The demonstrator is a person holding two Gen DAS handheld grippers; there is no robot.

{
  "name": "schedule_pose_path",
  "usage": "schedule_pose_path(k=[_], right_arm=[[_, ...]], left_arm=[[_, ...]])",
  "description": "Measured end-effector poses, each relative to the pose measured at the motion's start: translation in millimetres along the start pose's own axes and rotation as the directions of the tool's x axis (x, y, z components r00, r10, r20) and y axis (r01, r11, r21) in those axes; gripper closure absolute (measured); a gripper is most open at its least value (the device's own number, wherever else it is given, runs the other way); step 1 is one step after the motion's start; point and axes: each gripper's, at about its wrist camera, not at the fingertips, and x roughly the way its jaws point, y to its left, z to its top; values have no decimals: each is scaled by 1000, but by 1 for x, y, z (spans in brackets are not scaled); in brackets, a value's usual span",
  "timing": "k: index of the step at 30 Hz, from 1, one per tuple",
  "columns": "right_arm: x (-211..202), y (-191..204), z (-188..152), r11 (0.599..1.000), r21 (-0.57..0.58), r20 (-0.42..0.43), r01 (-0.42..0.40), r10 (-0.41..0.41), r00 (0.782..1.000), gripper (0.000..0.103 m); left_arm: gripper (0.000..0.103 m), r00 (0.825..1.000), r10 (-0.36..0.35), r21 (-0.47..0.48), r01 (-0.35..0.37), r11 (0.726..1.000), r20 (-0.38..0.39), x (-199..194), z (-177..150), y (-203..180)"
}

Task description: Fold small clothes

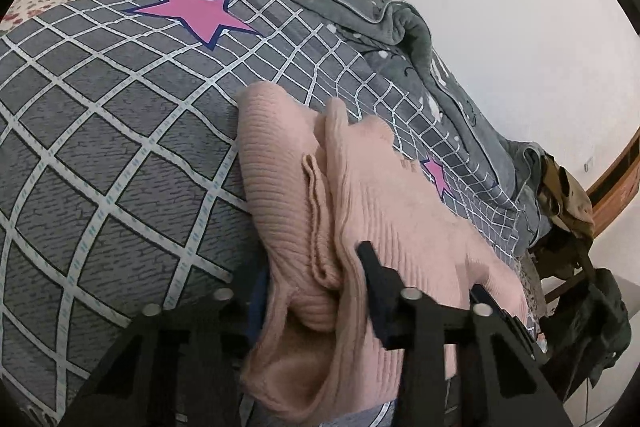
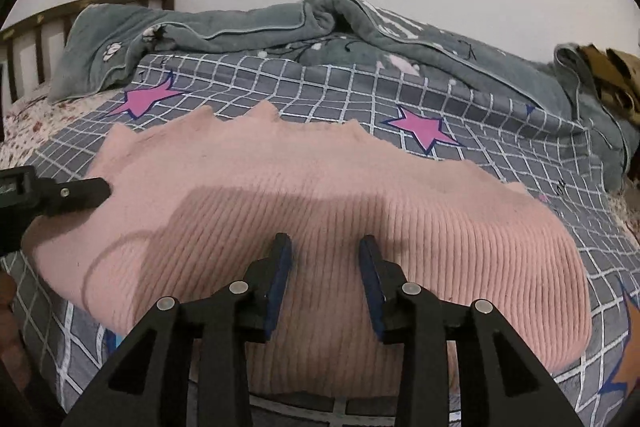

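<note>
One pink knit sweater lies on the checked bedsheet, roughly one fold in and still lumpy. My left gripper pinches a bunched ridge at its end. My right gripper hovers spread over the middle, holding nothing. Further folds and smoothing remain.

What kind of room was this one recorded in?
Most likely a bedroom: the pink sweater lies on a bed with a grid-and-star sheet, a bunched grey quilt behind it, and a slatted wooden headboard.
</note>
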Motion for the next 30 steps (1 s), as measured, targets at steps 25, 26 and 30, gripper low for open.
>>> schedule_pose_path(k=[25,26,30], right_arm=[[-71,-129,0,969,238,142,-70,37,989,56],[-74,-140,0,963,262,145,-67,30,989,56],[-88,-175,-6,948,315,158,-45,-6,987,56]], left_arm=[[81,971,218,185,-232,955,95,-26,22,-134],[81,970,220,200,-237,951,102,-26,21,-145],[82,980,183,247,-195,949,73,-19,18,-198]])
